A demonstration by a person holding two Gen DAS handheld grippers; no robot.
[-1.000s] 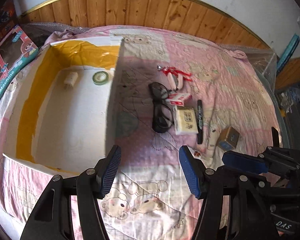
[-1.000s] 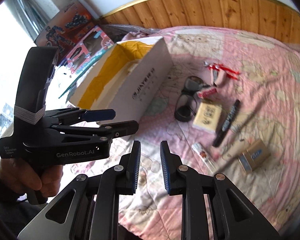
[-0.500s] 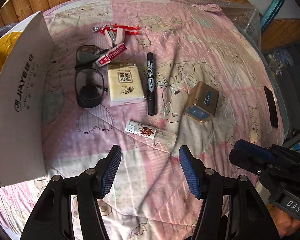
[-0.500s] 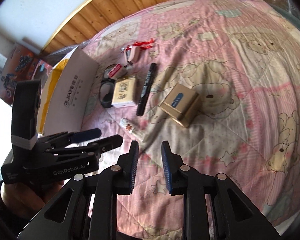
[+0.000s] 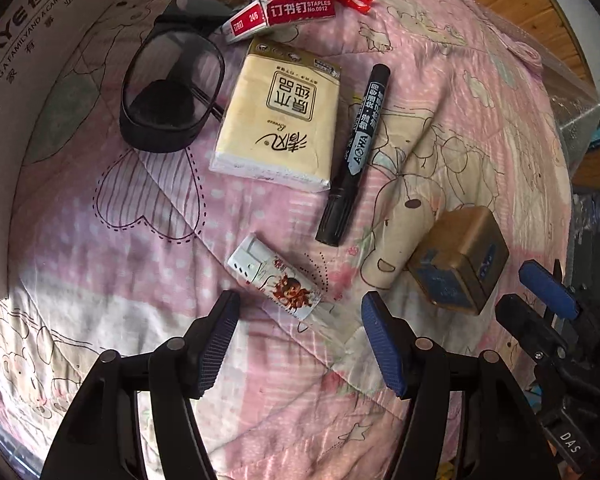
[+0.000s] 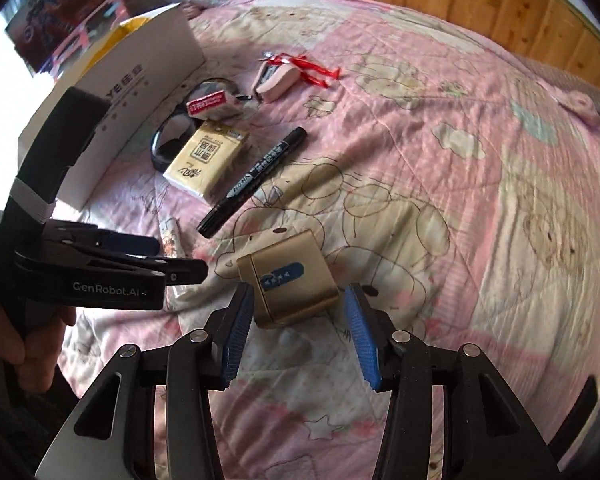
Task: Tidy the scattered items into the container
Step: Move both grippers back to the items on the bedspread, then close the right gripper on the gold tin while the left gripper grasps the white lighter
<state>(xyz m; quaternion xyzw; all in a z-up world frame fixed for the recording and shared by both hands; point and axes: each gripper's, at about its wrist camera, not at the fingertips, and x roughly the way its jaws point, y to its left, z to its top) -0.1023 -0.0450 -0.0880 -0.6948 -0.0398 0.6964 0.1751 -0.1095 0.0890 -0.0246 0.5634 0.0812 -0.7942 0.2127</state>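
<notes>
The right hand-held gripper (image 6: pixel 298 330) straddles the small gold box (image 6: pixel 290 282), which lies on the pink quilted bed (image 6: pixel 460 184) near the camera. Its jaws stand wide apart, one on each side of the box; the left pad looks to be touching or just beside the box's near corner, though the fisheye blur makes contact hard to judge, and the right pad is clear of it. Nothing is gripped yet.

The risk here is the soft quilt: if the jaws close while riding high, the pads may catch only the box's rounded top edge and squeeze it out, or pinch a fold of quilt along with it. The box also sits skewed to the pads, so a close could twist it.

The left hand-held gripper (image 5: pixel 300 344) is likewise spread wide and empty, hovering just short of the lighter (image 5: pixel 274 282). The two tools are near each other, so a bump is possible if both go down together.

The white cardboard container (image 6: pixel 140 92) stands at the far left, with the goggles (image 5: pixel 172 84), tissue pack (image 5: pixel 280 112), marker (image 5: pixel 356 152) and staple box (image 5: pixel 284 14) scattered between.
</notes>
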